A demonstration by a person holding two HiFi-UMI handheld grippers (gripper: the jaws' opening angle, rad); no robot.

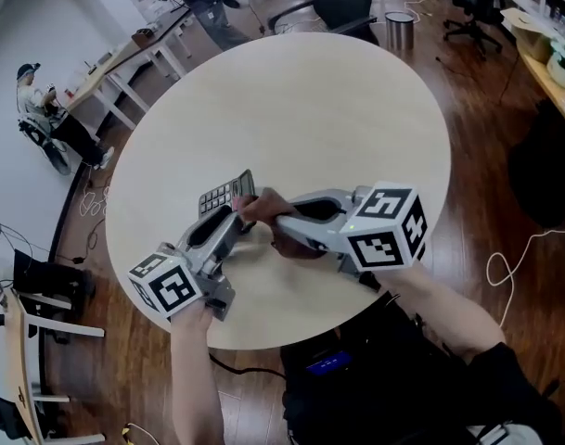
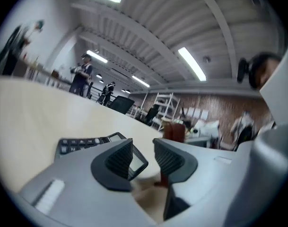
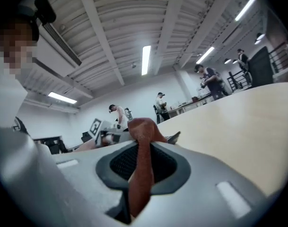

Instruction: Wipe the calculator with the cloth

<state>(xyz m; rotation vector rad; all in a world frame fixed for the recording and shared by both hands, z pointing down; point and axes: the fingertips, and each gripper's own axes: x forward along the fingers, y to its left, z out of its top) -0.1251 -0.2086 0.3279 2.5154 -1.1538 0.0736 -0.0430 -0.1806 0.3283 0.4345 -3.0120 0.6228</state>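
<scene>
Fingers (image 3: 163, 166) of the right gripper (image 3: 143, 164) squeeze the brown cloth (image 3: 143, 126) for wiping; left gripper (image 2: 143, 148) fingers sit loose (calculator (image 2: 82, 143) corner between them, lower middle).

The left gripper (image 1: 237, 215) and right gripper (image 1: 265, 208) have pale grey, smoothly moulded shells. Their jaws carry dark grey ribbed pads (image 2: 118, 159) in rounded black surrounds. Each bears a white cube (image 1: 386, 228) printed with black square markers. The person wears dark clothing (image 1: 393, 378) with a small blue light (image 1: 327, 363) at the front.
</scene>
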